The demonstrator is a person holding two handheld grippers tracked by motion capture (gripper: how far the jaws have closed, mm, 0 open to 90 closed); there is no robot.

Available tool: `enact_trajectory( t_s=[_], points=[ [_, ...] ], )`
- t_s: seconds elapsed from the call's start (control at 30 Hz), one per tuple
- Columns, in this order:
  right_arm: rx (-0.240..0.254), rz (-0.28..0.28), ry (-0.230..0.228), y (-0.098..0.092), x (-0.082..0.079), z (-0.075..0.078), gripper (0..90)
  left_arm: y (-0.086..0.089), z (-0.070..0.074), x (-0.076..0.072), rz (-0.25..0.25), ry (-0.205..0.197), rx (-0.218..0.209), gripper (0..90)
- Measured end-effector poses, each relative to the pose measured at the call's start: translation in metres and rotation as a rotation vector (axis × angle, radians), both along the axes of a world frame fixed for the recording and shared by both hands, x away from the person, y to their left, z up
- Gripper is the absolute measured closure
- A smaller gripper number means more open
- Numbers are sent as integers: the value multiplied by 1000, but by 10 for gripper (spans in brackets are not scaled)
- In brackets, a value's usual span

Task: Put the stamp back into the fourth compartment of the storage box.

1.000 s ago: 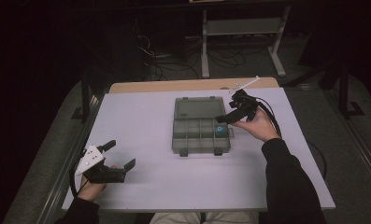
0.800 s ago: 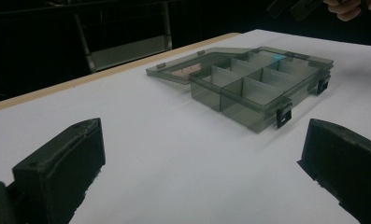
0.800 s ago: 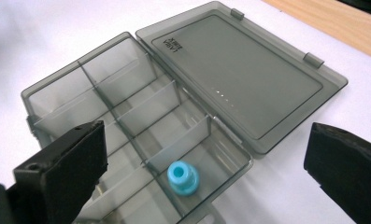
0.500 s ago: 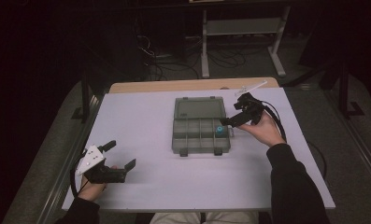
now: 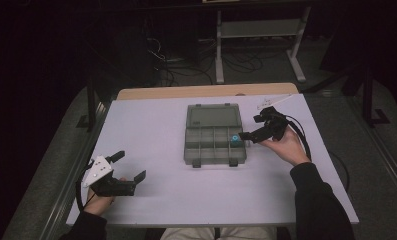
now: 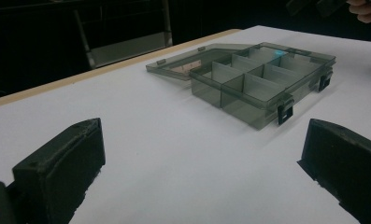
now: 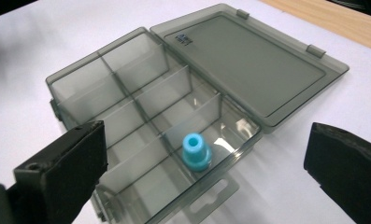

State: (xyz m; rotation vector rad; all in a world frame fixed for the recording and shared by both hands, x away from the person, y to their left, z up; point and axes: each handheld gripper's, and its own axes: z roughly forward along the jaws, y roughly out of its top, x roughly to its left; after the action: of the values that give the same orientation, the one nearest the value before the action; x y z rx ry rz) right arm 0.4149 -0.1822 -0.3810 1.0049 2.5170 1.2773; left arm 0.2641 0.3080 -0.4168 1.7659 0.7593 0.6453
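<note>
A smoky clear compartment box [image 5: 206, 145] lies mid-table with its lid [image 5: 213, 116] folded flat on the far side. A small blue spool-like piece [image 5: 234, 139] stands in the box's right-hand compartment. My right gripper [image 5: 249, 128] hovers just right of the box, open and holding nothing. In the right gripper view the blue piece [image 7: 195, 151] stands upright in a corner compartment beside the lid [image 7: 248, 60], below the wide-open jaws. My left gripper [image 5: 131, 165] rests open near the table's front left corner, well away from the box [image 6: 262, 81].
The white table sheet [image 5: 186, 195] covers a table with a wooden far edge [image 5: 206, 92]. A thin white strip [image 5: 276, 101] lies at the far right behind the right hand. Cables and a metal table frame [image 5: 258, 30] are on the dark floor beyond.
My right gripper has drawn back slightly to the right, away from the box. The blue piece stays in its compartment. The left gripper has not moved.
</note>
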Motion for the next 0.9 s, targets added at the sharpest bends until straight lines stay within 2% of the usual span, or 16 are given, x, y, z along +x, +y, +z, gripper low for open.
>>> enact_trajectory(
  t_s=[0.17, 0.47, 0.6, 0.9],
  points=[
    [-4, 2, -10, 0, -6, -2, 0, 0, 0, 0, 0, -1, 0, 0],
    [34, 2, -33, -5, -18, 1, 0, 0, 0, 0, 1, -1, 2, 0],
    [26, 1, -47, -7, -23, 2, 0, 0, 0, 0, 0, -1, 2, 0],
    [43, -23, -52, -19, -31, 1, 0, 0, 0, 0, 1, -1, 2, 0]
  ],
)
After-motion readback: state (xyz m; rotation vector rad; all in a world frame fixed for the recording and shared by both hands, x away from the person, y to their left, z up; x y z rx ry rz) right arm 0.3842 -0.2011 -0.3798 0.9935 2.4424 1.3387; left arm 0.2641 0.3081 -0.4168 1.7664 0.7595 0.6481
